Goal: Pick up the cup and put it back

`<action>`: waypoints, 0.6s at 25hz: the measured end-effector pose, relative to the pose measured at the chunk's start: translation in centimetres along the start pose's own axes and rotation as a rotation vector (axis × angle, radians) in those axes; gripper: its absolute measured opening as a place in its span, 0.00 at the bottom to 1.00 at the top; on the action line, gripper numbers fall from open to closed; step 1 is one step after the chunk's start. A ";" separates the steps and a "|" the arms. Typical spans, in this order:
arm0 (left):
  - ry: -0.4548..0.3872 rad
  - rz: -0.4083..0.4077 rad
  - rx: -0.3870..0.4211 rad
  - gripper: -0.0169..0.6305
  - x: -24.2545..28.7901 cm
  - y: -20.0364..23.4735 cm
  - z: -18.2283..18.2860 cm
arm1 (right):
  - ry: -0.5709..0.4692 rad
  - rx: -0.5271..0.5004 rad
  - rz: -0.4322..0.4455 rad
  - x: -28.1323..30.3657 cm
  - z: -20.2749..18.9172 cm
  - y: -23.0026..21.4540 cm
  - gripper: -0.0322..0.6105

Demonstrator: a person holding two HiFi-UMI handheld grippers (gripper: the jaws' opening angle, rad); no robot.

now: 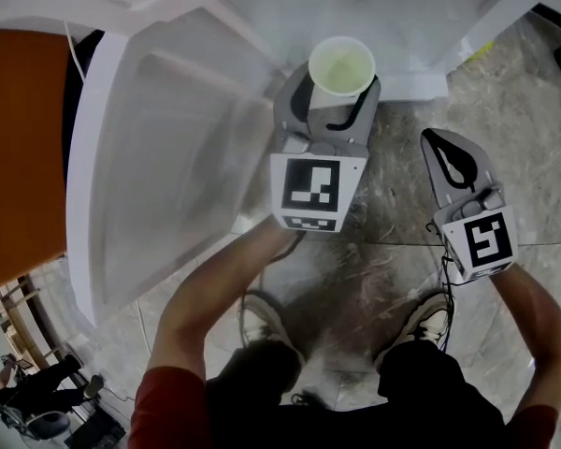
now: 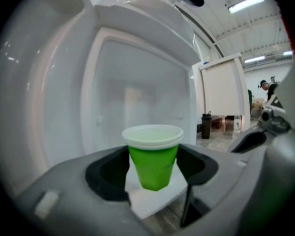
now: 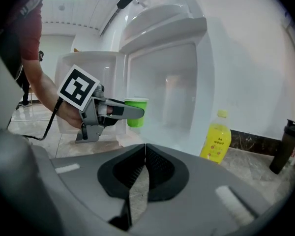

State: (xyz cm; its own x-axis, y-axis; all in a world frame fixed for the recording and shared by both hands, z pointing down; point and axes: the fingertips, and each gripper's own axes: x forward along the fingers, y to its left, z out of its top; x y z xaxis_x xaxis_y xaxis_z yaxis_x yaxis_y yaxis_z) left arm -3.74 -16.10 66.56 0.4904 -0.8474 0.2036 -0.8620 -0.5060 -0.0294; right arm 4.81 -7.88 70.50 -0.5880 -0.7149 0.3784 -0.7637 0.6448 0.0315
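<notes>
A green cup with a white rim and a pale inside hangs upright in the air before the open white fridge. My left gripper is shut on the cup, one jaw on each side of it. The left gripper view shows the cup between the grey jaws of that gripper, with the fridge's inside behind it. In the right gripper view the cup shows in the left gripper. My right gripper is lower on the right, shut and empty.
The fridge door stands open at the left, beside an orange panel. A yellow bottle and a dark bottle stand on the stone floor right of the fridge. Another dark bottle stands farther off.
</notes>
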 end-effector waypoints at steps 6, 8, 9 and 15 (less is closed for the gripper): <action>0.014 -0.034 0.009 0.48 -2.7 -0.6 -0.5 | -0.011 -0.012 0.008 -0.1 0.5 0.7 0.05; 0.013 -0.046 0.009 0.48 -3.6 -0.7 -0.6 | -0.011 -0.019 0.015 0.0 0.6 1.1 0.05; 0.003 -0.052 0.006 0.48 -4.1 -0.8 -0.6 | -0.010 -0.022 0.019 0.0 0.7 1.3 0.05; -0.031 -0.081 -0.012 0.48 -7.0 -1.2 -0.8 | -0.013 -0.037 0.034 -0.1 1.3 2.6 0.05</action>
State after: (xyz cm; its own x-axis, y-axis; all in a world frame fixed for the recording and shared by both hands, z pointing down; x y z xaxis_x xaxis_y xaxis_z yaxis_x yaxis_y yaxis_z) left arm -6.28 -9.45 65.94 0.5621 -0.8085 0.1741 -0.8208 -0.5712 -0.0025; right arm 2.51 -6.50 69.34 -0.6171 -0.6955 0.3680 -0.7329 0.6783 0.0528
